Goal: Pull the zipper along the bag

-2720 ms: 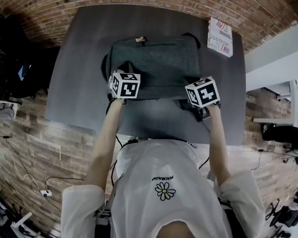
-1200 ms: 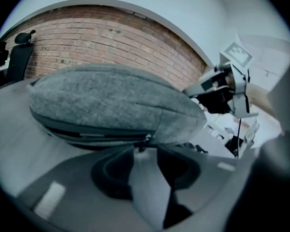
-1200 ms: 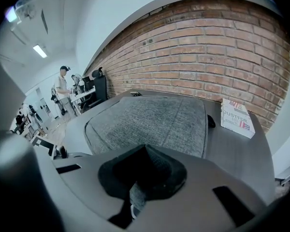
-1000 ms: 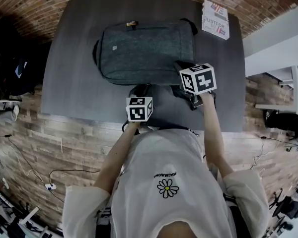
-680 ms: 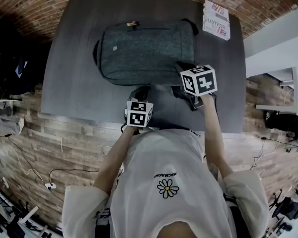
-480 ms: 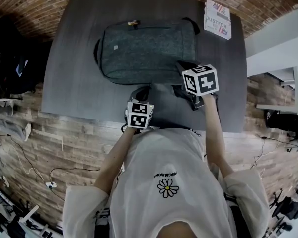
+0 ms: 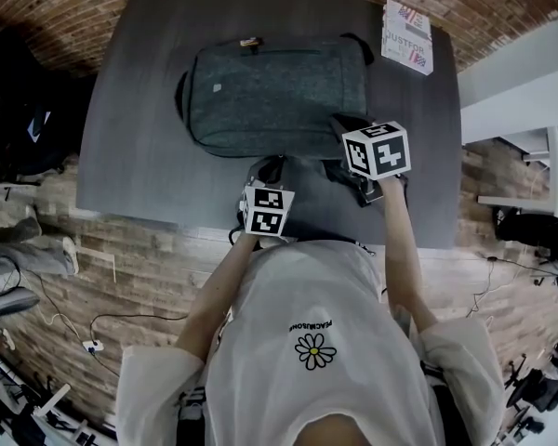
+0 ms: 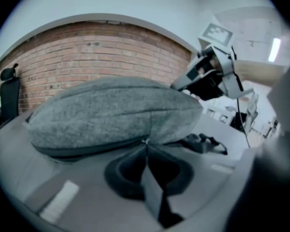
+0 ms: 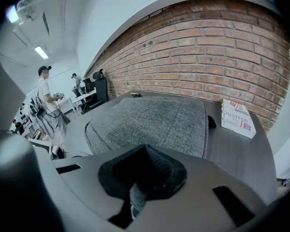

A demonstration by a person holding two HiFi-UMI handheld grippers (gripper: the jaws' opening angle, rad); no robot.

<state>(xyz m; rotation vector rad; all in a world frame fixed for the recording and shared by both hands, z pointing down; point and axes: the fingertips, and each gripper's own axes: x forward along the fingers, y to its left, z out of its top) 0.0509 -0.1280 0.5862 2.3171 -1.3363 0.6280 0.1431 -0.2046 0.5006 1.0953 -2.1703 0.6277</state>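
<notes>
The grey backpack [image 7: 277, 96] lies flat on the dark table [image 7: 139, 137]. My left gripper [image 7: 265, 173] is at the middle of the bag's near side. In the left gripper view its fingertips meet at the zipper seam [image 8: 87, 149], pinching a small metal zipper pull [image 8: 144, 141]. The left gripper [image 8: 145, 143] has its jaws opening very slightly, with the pull still between the tips. My right gripper [image 7: 346, 130] is at the bag's near right corner. In its own view the right gripper [image 9: 146, 151] is shut on a fold of the grey bag [image 9: 154, 117].
A printed box [image 7: 407, 35] lies at the table's far right corner, also the box [image 9: 237, 118] beside the bag. Black straps [image 7: 353, 182] trail from the bag's near right side. The table's near edge is just behind my left gripper. People [image 9: 46, 100] stand far off.
The left gripper came off the bag's near left part to the middle of its near side, then edged slightly right and closed at the seam. The right gripper has stayed put.
</notes>
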